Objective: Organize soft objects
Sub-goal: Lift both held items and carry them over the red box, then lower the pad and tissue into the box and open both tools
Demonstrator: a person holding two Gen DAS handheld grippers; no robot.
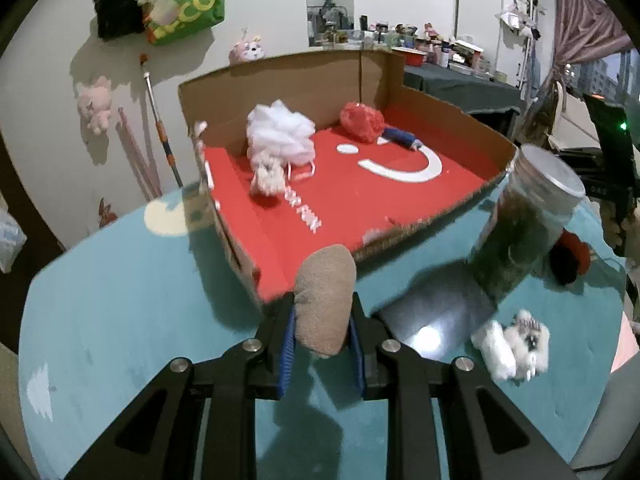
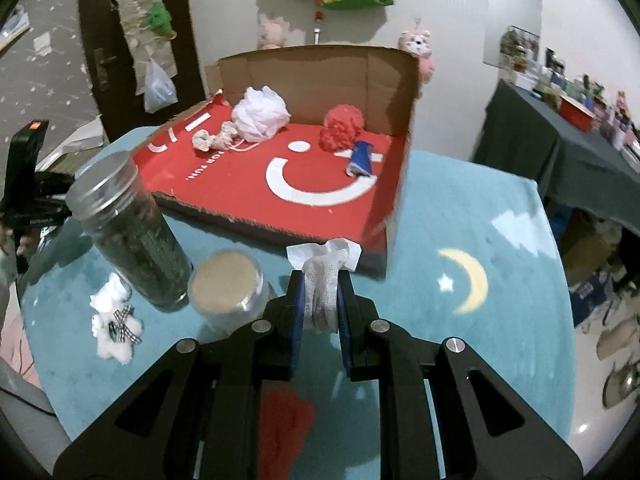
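Left tongs clench a tan plush, right tongs a white cloth; either could snag the box's near edge; the tall jar may topple.

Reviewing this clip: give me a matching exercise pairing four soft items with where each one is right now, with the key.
Items:
1. tan plush piece
2. white mesh cloth
3. white bath pouf
4. white bow-tied toy

Places:
A. on the teal mat, beside the tall jar
B. held in the right claw
C. inside the red cardboard box
D. held in the left claw

Pairs: 1-D, 2-B, 3-C, 4-A
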